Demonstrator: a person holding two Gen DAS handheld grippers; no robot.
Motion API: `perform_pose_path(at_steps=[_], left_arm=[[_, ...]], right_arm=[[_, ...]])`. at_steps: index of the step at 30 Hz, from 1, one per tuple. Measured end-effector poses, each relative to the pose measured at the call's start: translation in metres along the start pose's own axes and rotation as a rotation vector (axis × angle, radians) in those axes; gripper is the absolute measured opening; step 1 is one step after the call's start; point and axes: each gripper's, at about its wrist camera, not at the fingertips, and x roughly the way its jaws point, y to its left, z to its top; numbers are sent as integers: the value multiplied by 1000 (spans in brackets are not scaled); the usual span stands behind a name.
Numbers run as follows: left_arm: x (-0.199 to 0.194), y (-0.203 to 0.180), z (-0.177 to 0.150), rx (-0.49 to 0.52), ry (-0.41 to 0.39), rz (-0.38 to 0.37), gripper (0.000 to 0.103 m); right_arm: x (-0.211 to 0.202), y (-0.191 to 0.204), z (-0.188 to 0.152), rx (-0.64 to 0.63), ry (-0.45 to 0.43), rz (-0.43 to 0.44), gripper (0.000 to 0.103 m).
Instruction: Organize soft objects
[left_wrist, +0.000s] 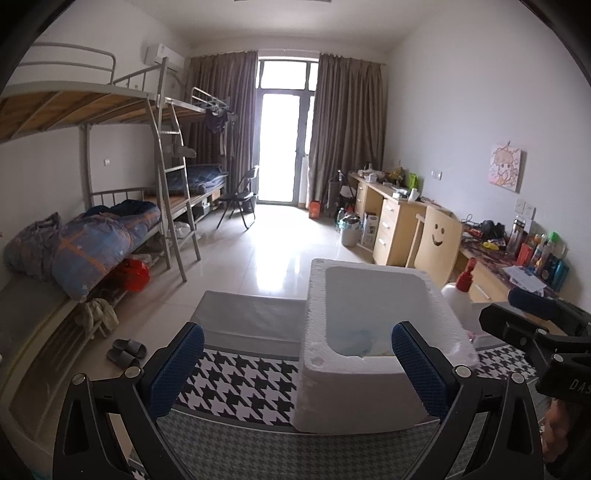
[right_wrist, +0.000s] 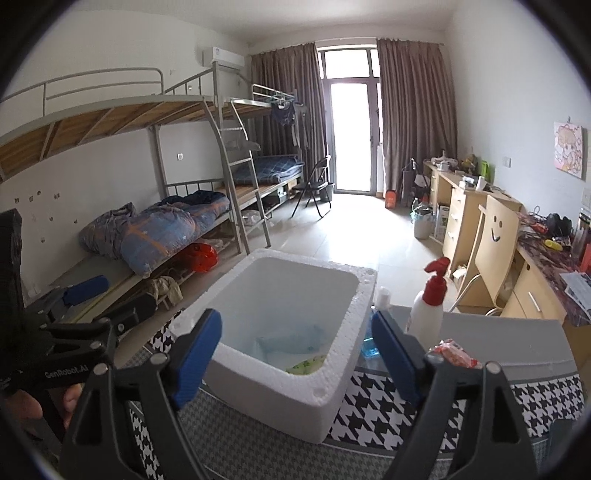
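Observation:
A white foam box (left_wrist: 373, 354) (right_wrist: 280, 332) stands on a table with a houndstooth cloth (left_wrist: 240, 384) (right_wrist: 384, 413). Inside it lie pale blue soft packs (right_wrist: 291, 341) (left_wrist: 356, 341) and a green-patterned one (right_wrist: 306, 365). My left gripper (left_wrist: 295, 365) is open and empty, just before the box's near left side. My right gripper (right_wrist: 295, 354) is open and empty, its jaws spread over the box's near edge. The right gripper also shows at the right edge of the left wrist view (left_wrist: 532, 314). A small red-and-white packet (right_wrist: 456, 352) lies on the table right of the box.
A white spray bottle with a red pump (right_wrist: 426, 302) (left_wrist: 461, 295) and a blue-liquid bottle (right_wrist: 371, 343) stand right of the box. Bunk beds with bedding (left_wrist: 96, 243) line the left wall. Desks and a wooden chair (left_wrist: 436, 240) line the right wall.

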Motion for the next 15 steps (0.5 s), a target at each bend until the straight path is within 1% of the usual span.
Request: perform_pose_path(at_steps=[4, 15], left_arm=[[-8, -5, -2, 23, -13, -5, 102], [-24, -15, -11, 36, -43, -25, 102]], right_arm=[[-10, 0, -5, 4, -14, -1, 86], [-38, -2, -24, -1, -70, -19, 86]])
